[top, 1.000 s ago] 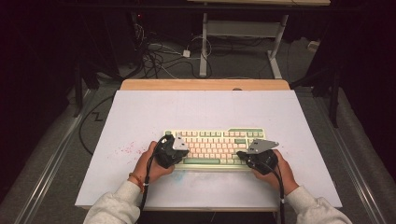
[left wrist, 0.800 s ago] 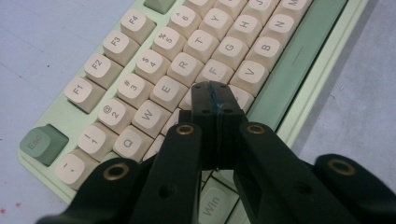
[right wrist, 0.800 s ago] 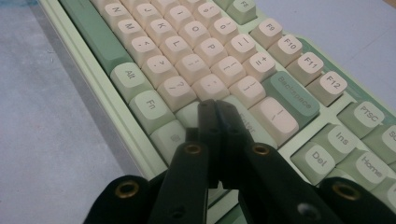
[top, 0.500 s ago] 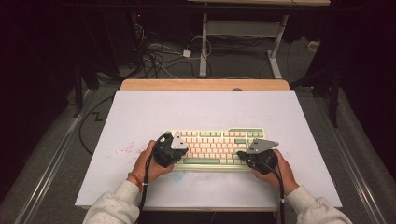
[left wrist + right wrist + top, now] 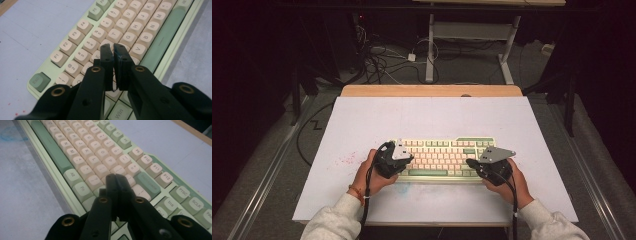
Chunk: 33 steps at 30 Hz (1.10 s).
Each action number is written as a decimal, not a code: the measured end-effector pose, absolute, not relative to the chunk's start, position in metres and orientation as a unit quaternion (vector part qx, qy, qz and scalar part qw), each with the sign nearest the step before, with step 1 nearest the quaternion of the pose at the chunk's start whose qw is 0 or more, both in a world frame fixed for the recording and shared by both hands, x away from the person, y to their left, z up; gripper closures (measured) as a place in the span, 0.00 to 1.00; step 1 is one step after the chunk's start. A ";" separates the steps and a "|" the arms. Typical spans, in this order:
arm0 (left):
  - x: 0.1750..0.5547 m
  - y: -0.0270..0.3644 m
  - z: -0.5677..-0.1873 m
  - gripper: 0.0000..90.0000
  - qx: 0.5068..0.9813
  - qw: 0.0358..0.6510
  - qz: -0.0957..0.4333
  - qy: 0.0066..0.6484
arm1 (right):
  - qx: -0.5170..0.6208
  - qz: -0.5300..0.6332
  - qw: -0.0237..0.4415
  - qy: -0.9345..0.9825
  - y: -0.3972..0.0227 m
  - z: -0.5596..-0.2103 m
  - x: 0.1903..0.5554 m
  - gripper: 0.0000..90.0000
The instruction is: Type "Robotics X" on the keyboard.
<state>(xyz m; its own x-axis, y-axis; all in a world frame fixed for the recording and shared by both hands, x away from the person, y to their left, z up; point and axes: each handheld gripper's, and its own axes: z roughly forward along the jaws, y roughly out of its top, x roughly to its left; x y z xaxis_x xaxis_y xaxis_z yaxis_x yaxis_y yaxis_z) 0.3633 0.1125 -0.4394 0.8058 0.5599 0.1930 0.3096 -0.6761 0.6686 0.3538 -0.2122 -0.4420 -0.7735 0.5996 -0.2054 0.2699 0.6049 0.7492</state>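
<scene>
Work in hand: keys on the keyboard [image 5: 442,157] were being pressed with the tips of 2 hand-held grippers, as far as could be judged.

Left gripper [image 5: 113,48]: its jaws had just been opening by a sliver; a narrow slit was seen between the pads, with nothing held in it. It was all but clenched, and its tips were poised over the cream keys near the left end of the board.

Right gripper [image 5: 115,178]: its jaws were clenched together with nothing between them. The tips were set over the keys beside the green Backspace key [image 5: 147,184].

Keyboard: it lay directly under and ahead of both claws, flat on the pale sheet [image 5: 427,117]. In the left gripper view the green Esc key [image 5: 40,81] sat down and to the left of the tips, and the long green space bar [image 5: 166,32] ran up to their right.

Change: over the last second, both hands were seen at the same spots on the keyboard; only the left jaws had parted slightly.

Meaning: the slight parting was judged incidental to a key press, not a release. Whether either tip was touching a key could not be told.
</scene>
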 end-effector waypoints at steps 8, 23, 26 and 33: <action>0.362 0.113 -0.439 0.78 0.888 0.329 0.209 0.245 | 0.252 0.378 0.233 0.860 -0.213 -0.439 0.353 0.99; 0.359 0.112 -0.438 0.46 0.869 0.343 0.243 0.261 | 0.261 0.396 0.245 0.846 -0.217 -0.436 0.353 0.83; 0.359 0.112 -0.438 0.41 0.867 0.344 0.251 0.260 | 0.262 0.396 0.248 0.844 -0.217 -0.436 0.354 0.73; 0.358 0.111 -0.439 0.26 0.863 0.347 0.255 0.263 | 0.274 0.400 0.253 0.837 -0.216 -0.437 0.355 0.42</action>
<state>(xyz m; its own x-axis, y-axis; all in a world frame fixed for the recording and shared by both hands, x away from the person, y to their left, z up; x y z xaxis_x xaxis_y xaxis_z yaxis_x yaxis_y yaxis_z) 0.3581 0.1106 -0.4393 0.7314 0.6317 0.2569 0.2779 -0.6201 0.7337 0.3552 -0.2157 -0.4375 -0.7225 0.6607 -0.2038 0.2563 0.5297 0.8085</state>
